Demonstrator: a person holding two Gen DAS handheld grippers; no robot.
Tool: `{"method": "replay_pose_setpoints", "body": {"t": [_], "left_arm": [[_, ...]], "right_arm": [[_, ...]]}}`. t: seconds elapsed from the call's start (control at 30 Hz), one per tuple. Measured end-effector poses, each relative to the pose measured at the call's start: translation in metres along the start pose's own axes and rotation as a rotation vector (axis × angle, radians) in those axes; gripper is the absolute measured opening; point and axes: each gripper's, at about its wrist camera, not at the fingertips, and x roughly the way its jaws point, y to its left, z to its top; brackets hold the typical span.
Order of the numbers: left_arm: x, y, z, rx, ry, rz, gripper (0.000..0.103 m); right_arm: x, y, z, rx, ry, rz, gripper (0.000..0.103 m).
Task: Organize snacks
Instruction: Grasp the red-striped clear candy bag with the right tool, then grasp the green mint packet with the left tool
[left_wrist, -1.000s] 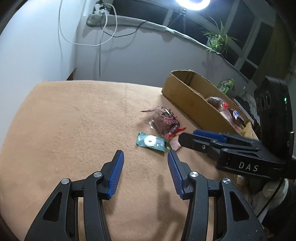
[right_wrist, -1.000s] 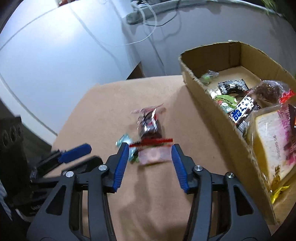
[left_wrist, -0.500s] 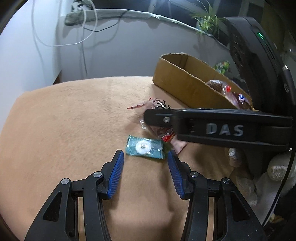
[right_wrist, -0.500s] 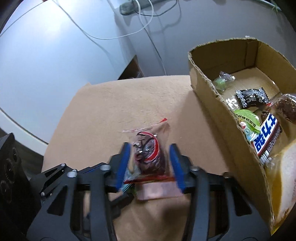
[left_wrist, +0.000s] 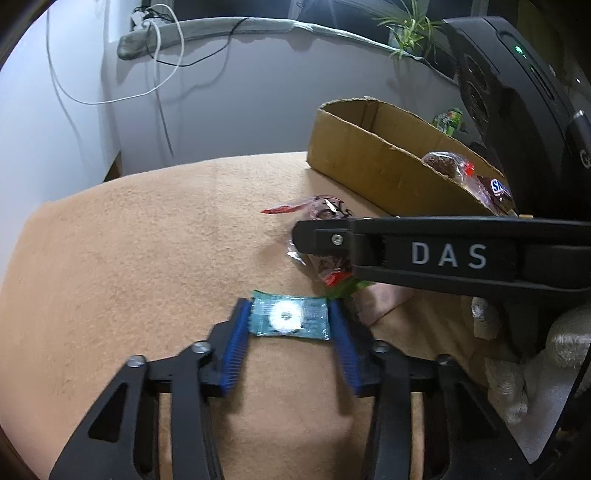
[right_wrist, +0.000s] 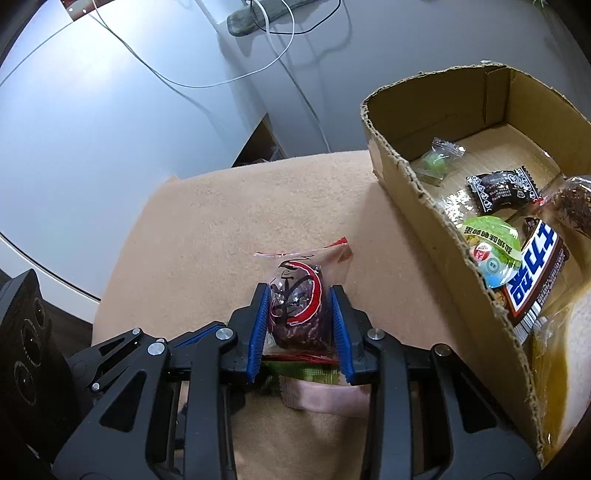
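A teal packet with a white disc inside lies flat on the tan cloth. My left gripper is closing on it, its blue pads touching both short ends. A clear bag of dark snack with red print sits between the pads of my right gripper, which is closing and pressing its sides. In the left wrist view, one finger of the right gripper crosses above the bag. The open cardboard box stands to the right.
A pink packet and a green one lie under the right gripper's fingers. The box holds several wrapped snacks and bread. White cables hang on the wall behind. White bundles lie off the cloth's right edge.
Both grippers came forward and down onto the snacks. The left jaws narrowed around the teal packet, the right jaws around the dark snack bag. The right gripper now crosses the left view.
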Motion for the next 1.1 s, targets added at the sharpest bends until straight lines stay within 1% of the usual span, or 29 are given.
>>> {"method": "replay_pose_setpoints", "body": {"t": [0.03,0.1,0.33,0.67,0.87,1.1], "left_arm": [[-0.001,0.001,0.000,-0.006,-0.002,0.001,0.035],[-0.002,0.001,-0.001,-0.008,-0.003,0.004,0.033],[-0.009,0.004,-0.003,-0.032,-0.019,0.025,0.033],[-0.045,0.010,-0.003,-0.084,-0.088,0.030,0.033],[-0.059,0.004,0.009,-0.110,-0.140,0.008,0.033],[-0.061,-0.011,0.035,-0.125,-0.194,-0.015,0.033]], "right_arm": [[0.000,0.000,0.000,-0.002,0.000,0.002,0.033],[-0.001,0.000,-0.001,0.000,-0.005,0.009,0.033],[-0.015,0.002,-0.002,-0.010,-0.036,0.035,0.033],[-0.050,0.011,0.001,-0.057,-0.093,0.060,0.033],[-0.079,0.006,0.005,-0.073,-0.135,0.060,0.033],[-0.119,-0.019,0.017,-0.079,-0.200,0.026,0.033]]}}
